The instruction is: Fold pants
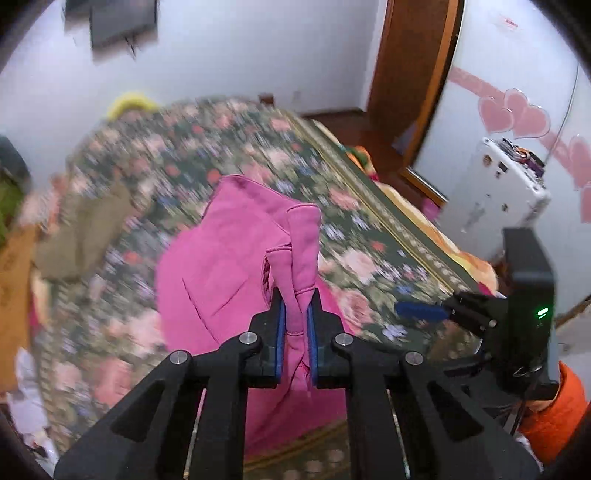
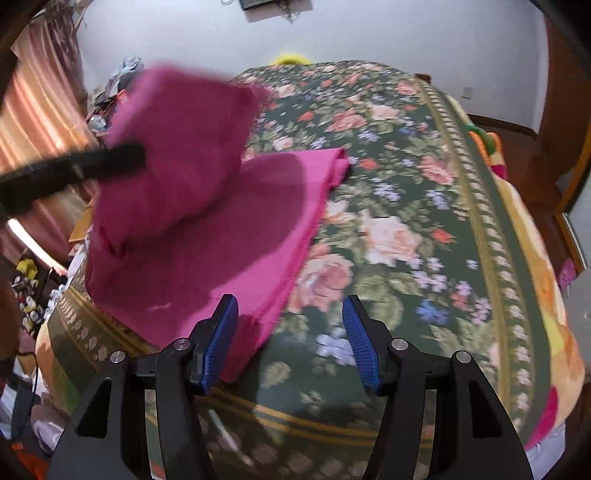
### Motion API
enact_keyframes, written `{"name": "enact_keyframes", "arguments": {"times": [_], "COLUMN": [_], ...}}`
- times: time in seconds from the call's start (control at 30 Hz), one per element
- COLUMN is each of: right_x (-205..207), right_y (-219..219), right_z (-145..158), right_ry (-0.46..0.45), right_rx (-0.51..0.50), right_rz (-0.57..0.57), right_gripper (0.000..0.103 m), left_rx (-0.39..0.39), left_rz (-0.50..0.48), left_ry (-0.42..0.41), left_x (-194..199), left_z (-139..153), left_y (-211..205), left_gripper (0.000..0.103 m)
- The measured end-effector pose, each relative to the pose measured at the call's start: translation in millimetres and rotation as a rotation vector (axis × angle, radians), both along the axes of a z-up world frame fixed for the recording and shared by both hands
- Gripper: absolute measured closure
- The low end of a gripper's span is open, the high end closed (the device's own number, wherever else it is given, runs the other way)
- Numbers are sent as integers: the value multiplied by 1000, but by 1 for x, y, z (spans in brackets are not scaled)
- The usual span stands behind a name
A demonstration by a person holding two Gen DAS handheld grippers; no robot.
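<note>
Tilted downward, the left gripper (image 1: 295, 317) pinches raised pink pants (image 1: 221, 258); the right gripper (image 2: 290, 314) hangs spread.

Floral bedspread (image 1: 369, 229) smeared by motion in the left wrist view, olive garment (image 1: 85, 229) on it too blurred to be identified, pink pants (image 2: 207, 221) partly hidden behind the left gripper (image 2: 122, 158), wall-mounted screen (image 2: 255, 3) cut off by the top edge
</note>
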State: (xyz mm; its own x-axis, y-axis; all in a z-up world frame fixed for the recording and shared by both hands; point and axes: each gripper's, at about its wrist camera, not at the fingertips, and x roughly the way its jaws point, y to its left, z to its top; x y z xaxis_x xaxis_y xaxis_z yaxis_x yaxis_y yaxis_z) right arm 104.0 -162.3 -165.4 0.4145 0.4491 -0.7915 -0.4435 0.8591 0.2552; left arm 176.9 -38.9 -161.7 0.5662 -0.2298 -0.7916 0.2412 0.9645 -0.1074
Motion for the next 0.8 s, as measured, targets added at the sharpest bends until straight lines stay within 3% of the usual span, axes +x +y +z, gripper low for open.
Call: {"name": "enact_keyframes", "arguments": {"times": [0.13,0.3,0.4,0.5,0.63,0.8], "right_x": [-1,-3,-2,1,3,9], "right_y": [-15,-21,-20,-17,-9,3], "right_z": [5,7,9,12,19,21], "right_ry": [-5,-11,-13,-11,-32,-27], "right_rx": [-4,-22,-18,7,31,65], "right_rz": [-28,-35,-39,-44,-45,-25], "right_gripper": [48,48,48,48,48,48], "left_rx": [-18,-6,-3,-39,-54,13], "left_rz": [-29,-19,-24,-2,34,114], "left_ry": [90,130,132,97,4,-6], "left_x": [7,4,2,-5,-20,-6], "left_z": [-25,-33,-25,-12,12,15], "left_y": [-10,-15,-13,-4,14,44], "left_gripper": [93,92,81,58,55,53]}}
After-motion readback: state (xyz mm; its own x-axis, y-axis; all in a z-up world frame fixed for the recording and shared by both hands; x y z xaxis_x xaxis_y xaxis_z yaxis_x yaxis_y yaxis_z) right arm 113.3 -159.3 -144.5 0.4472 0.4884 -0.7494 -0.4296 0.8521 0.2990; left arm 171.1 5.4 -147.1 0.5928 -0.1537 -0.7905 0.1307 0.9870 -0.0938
